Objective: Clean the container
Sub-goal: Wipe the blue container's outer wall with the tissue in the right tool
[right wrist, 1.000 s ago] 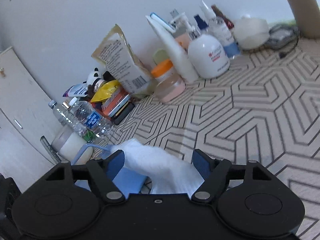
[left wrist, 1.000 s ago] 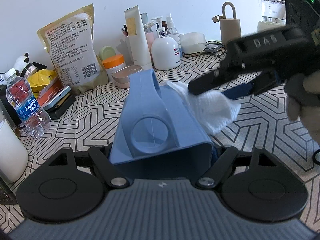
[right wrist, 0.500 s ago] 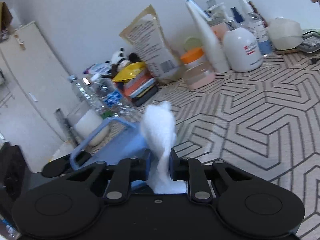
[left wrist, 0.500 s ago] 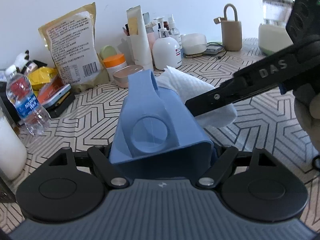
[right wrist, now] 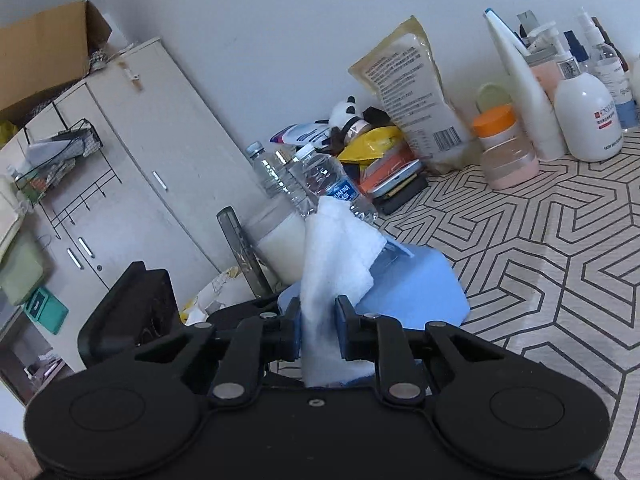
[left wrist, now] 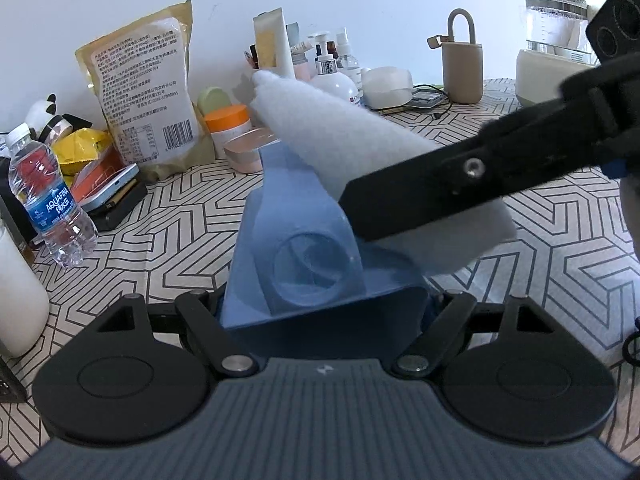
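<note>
A: Container [left wrist: 304, 256] status? Blue plastic, with a handle, lying tipped over the patterned bench [left wrist: 560, 264], clamped by its near end in the left gripper [left wrist: 324, 312]. Open side turned up and away toward the clutter at the wall.

B: Confirmed. Left fingers [left wrist: 200, 320] pressed against both outer walls, spread only as wide as the body needs. Gripper angled downward, holding level with the bench pattern.

A: Right side?

B: Right gripper [right wrist: 318, 332] closed on the white cloth [right wrist: 332, 264]. Jaws just been closing, cloth between them, now pinched narrow. Most of the cloth standing up loose past the fingertips (a floppy wad, not a flat pad).

A: Step?

B: Judged as cloth secured, wipe not yet begun. Seen from the left wrist view, right finger [left wrist: 440, 196] reaching in from the right across the container mouth, cloth [left wrist: 360, 148] draped above the rim and the handle. Contact with the inside wall: cannot tell, hidden by the finger.

A: Next move?

B: Probably pushing the loose end down into the cavity and sweeping along the inner wall and the round base. Needs a firm left clamp against the push, plus enough downward tilt on the right wrist to get cloth, not hard fingertips, onto the plastic.

A: Risk?

B: Cloth bunching or slipping out of the pinch.
</note>
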A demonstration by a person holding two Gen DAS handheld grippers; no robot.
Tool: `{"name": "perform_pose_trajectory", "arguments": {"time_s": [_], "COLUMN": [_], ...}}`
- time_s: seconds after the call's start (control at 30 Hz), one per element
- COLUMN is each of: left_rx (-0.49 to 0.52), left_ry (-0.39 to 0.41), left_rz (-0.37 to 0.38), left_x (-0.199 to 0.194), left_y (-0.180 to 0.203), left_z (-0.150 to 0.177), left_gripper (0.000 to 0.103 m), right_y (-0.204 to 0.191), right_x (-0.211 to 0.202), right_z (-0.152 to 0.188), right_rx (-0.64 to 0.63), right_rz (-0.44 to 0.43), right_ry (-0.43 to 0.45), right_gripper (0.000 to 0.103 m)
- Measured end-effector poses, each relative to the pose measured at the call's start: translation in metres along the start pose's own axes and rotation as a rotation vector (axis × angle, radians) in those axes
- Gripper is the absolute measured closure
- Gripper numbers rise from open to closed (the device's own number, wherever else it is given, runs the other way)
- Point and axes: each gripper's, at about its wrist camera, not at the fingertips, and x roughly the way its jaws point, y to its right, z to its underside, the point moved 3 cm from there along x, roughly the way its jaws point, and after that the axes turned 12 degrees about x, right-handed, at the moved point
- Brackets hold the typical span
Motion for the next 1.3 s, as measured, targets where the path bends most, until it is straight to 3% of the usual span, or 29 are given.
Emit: {"name": "perform_pose_trajectory", "arguments": {"time_s": [0.17,0.3,0.8,1.17,1.23,1.3], "left_rx": [0.005,0.009,0.014,0.034,0.032,0.031], "left_ry": [-0.003,-0.006,-0.001,-0.006,-0.007,-0.008], "left_rz": [-0.005,-0.013,-0.029,-0.050,-0.047,-0.047], "left_x": [0.001,0.003,0.000,0.000,0.000,0.000], "left_y": [-0.002,-0.003,0.000,0.003,0.003,0.003], "left_z": [-0.001,-0.001,-0.002,-0.003,-0.003,-0.003], "left_gripper": [0.023,0.022,0.024,0.023,0.023,0.023], "right_y": [0.007,0.016,-0.004,0.004,0.007,0.010], "right_x": [-0.003,-0.005,0.000,-0.005,-0.005,-0.005], "right_z": [-0.003,-0.007,0.002,-0.001,-0.001,-0.002], "right_rx": [-0.036,0.000,-0.035,-0.024,-0.027,-0.036], "right_rz": [0.161,0.195,0.013,0.113,0.162,0.192], "right_ry": [0.048,0.065,-0.003,0.037,0.041,0.048], "right_gripper": [0.080,0.080,0.080,0.083,0.075,0.073]}}
